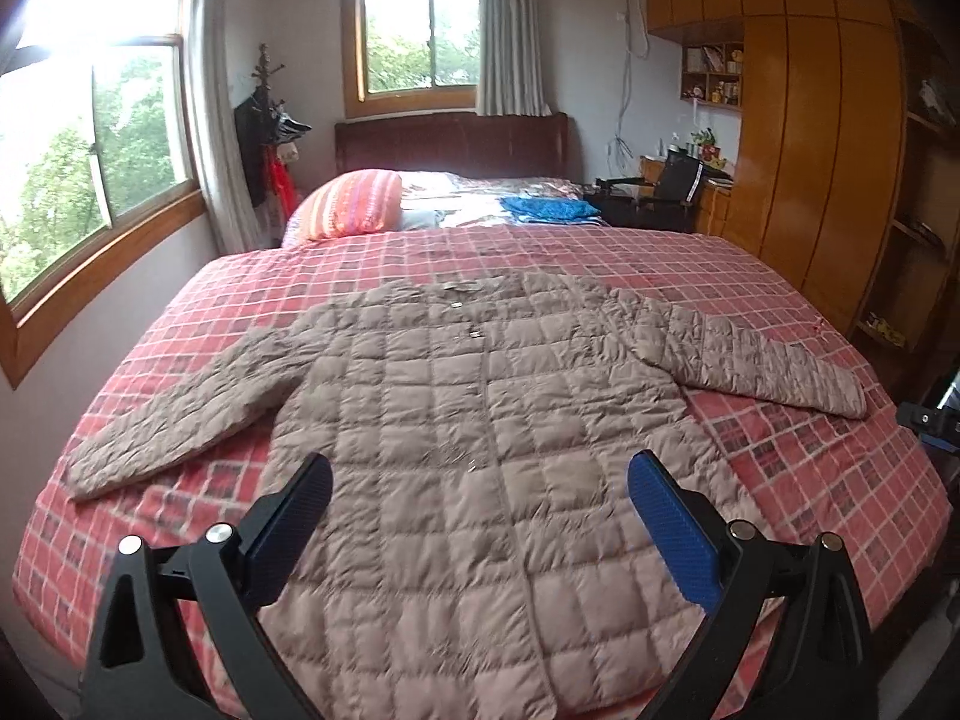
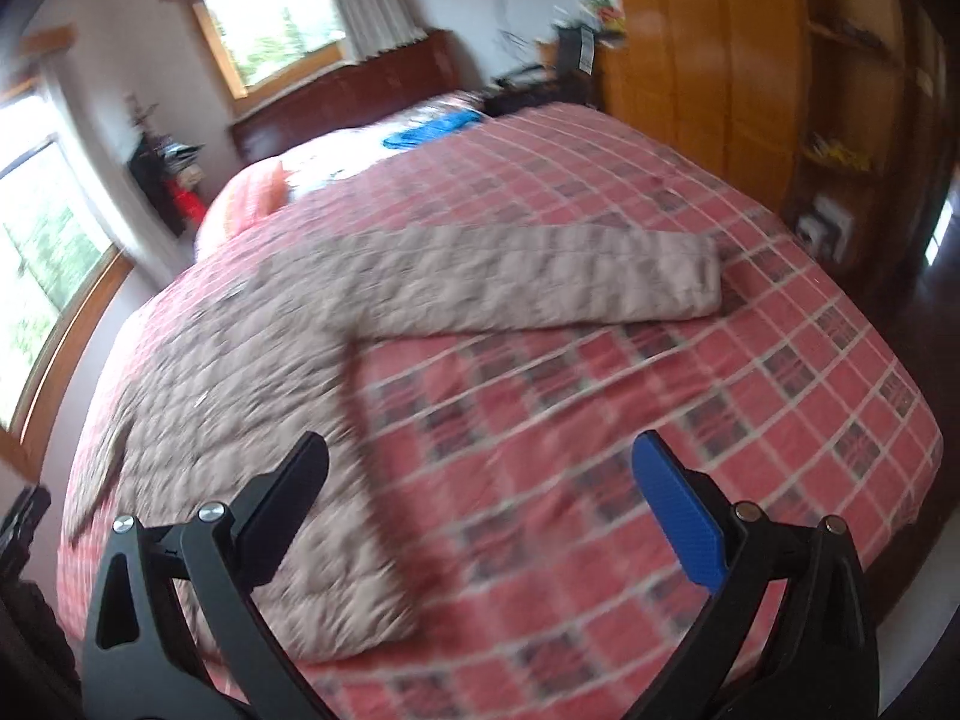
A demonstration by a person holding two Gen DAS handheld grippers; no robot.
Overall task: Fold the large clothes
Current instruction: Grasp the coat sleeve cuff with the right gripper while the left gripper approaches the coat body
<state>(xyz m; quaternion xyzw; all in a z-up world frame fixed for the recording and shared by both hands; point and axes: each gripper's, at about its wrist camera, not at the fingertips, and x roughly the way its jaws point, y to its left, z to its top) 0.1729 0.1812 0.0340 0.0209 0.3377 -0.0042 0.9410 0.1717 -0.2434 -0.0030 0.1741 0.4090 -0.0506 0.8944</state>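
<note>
Your left tool (image 1: 480, 498) and right tool (image 2: 480, 480) both hang released above the jacket (image 1: 480, 420), which lies flat, sleeves spread, on the bed (image 1: 810, 480) toward its near edge.

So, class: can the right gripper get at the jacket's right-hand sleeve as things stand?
Probably yes. The right gripper is open and empty, and the sleeve lies flat on the bedspread ahead of it, with only bare cover between them.
</note>
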